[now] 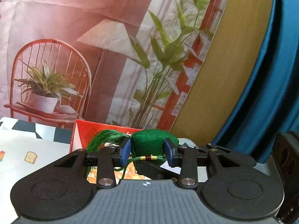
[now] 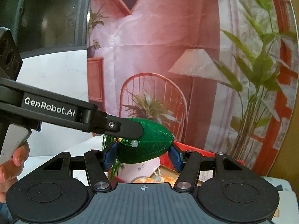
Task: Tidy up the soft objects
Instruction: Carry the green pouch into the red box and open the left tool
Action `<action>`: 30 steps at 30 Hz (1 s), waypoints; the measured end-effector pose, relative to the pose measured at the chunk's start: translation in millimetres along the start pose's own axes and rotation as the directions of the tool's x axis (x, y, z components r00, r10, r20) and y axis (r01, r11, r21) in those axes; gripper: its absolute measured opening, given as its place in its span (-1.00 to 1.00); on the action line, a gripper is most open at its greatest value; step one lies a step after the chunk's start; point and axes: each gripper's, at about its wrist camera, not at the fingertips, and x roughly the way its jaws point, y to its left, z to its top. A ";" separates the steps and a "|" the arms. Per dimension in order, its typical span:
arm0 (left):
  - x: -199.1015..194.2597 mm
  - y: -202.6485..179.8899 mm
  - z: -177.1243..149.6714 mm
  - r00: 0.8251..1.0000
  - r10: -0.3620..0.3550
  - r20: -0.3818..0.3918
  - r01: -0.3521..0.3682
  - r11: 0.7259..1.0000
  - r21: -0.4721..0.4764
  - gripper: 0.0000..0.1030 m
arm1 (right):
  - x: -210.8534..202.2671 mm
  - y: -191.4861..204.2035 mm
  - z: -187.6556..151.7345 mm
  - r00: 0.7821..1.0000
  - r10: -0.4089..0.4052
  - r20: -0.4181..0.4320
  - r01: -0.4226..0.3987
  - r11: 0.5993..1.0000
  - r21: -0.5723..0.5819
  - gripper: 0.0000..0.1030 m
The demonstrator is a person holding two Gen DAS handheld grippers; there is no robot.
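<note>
Both tongs pinch one green pouch [image 1: 152, 140]: left tongs [image 1: 149, 152] across its middle, right tongs [image 2: 142, 155] at its ends, raised above the bench. We judge carrying in hand. Next: lower it into the red box [image 1: 87, 130], probably its destination.

Your left gripper [image 1: 148, 151] and right gripper [image 2: 143, 154] both clamp the green pouch [image 2: 149, 140]; your hand [image 2: 11, 160] grips the left handle.

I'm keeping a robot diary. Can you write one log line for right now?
left gripper: shut on green pouch | right gripper: shut on green pouch | pouch: held up | red box: behind
</note>
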 end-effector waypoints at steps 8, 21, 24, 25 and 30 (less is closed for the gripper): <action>61.8 22.2 -3.7 0.994 0.042 -0.105 -0.040 0.999 0.019 -0.21 | 56.7 -38.0 -23.0 0.998 0.003 -0.060 0.004 0.993 0.117 0.06; 130.3 28.3 -33.4 0.966 0.047 -0.253 -0.043 0.999 0.020 -0.21 | 92.7 -76.4 -79.5 0.976 -0.056 -0.210 0.106 0.966 0.235 0.07; 130.4 26.7 -35.6 0.962 0.106 -0.251 -0.091 0.993 0.072 -0.21 | 92.3 -78.2 -81.5 0.965 -0.121 -0.234 0.174 0.959 0.225 0.07; 127.4 28.1 -35.6 0.962 0.122 -0.244 -0.105 0.991 0.082 -0.20 | 91.3 -79.0 -81.0 0.962 -0.132 -0.240 0.186 0.958 0.219 0.08; 103.7 36.6 -33.1 0.960 0.168 -0.222 -0.153 0.985 0.085 -0.20 | 73.0 -80.7 -79.0 0.964 -0.141 -0.224 0.193 0.954 0.228 0.07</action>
